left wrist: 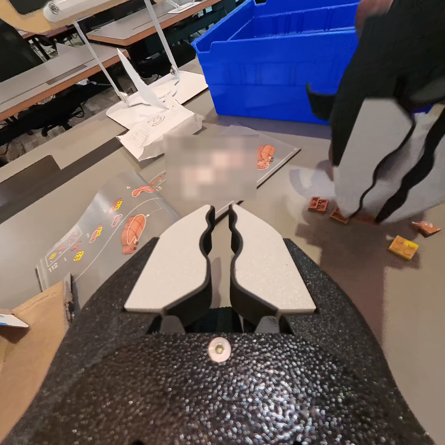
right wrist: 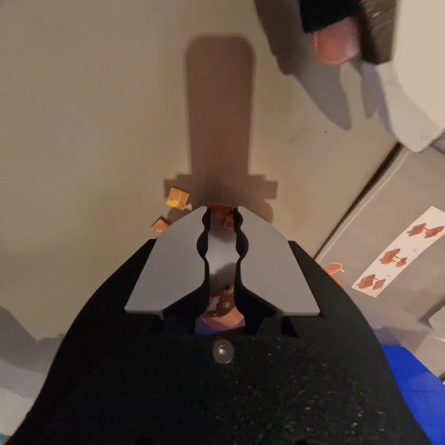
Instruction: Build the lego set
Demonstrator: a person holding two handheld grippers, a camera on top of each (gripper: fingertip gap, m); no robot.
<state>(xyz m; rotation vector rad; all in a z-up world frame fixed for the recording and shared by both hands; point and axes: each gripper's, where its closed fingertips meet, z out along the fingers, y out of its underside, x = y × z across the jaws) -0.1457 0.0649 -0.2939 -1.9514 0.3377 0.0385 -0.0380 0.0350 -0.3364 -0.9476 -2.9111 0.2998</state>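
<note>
The open printed instruction booklet (left wrist: 106, 224) shows fully only in the left view, where the left hand-held gripper (left wrist: 221, 212) hangs narrowly parted and bare, while the right hand-held gripper (right wrist: 221, 212) pinches a small reddish-brown plastic brick (right wrist: 219, 211) on the grey desk (right wrist: 96, 120).

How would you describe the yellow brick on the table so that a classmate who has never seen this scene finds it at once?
Start at the big blue bin and come forward across the grey table to the scattered small bricks. The yellow brick lies nearest the viewer, a flat square piece; its neighbours are all reddish-brown.
</note>
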